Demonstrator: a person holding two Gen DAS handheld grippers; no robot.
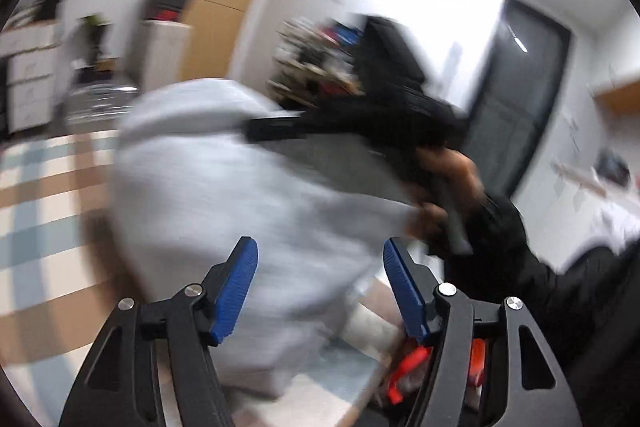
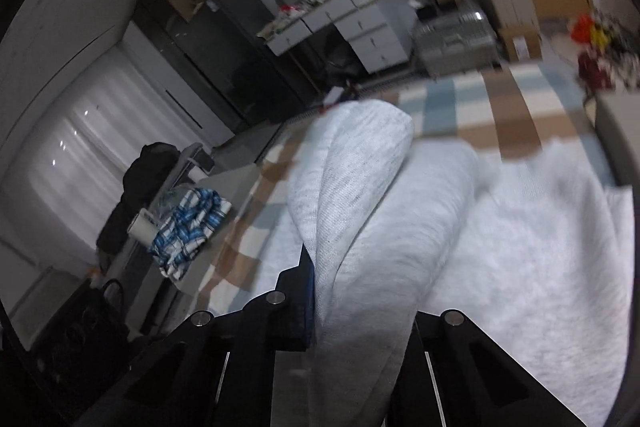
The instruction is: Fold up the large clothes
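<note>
Right claw point(image 2: 344, 307): I grip a fold of the grey garment point(image 2: 500, 247), lifted off the checked bed point(image 2: 460, 99).
Left claw point(image 1: 320, 279): wide, empty.
Progress: early; folding mostly remains.

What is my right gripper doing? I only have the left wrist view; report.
Observer: The right gripper is shut on a fold of the grey sweatshirt.
Operator: Say where the rest of it lies.
Observer: Spread on the checked bedcover.
Operator: Name what is beside the bed on that side.
Observer: A blue and white checked cloth on a small table.
</note>
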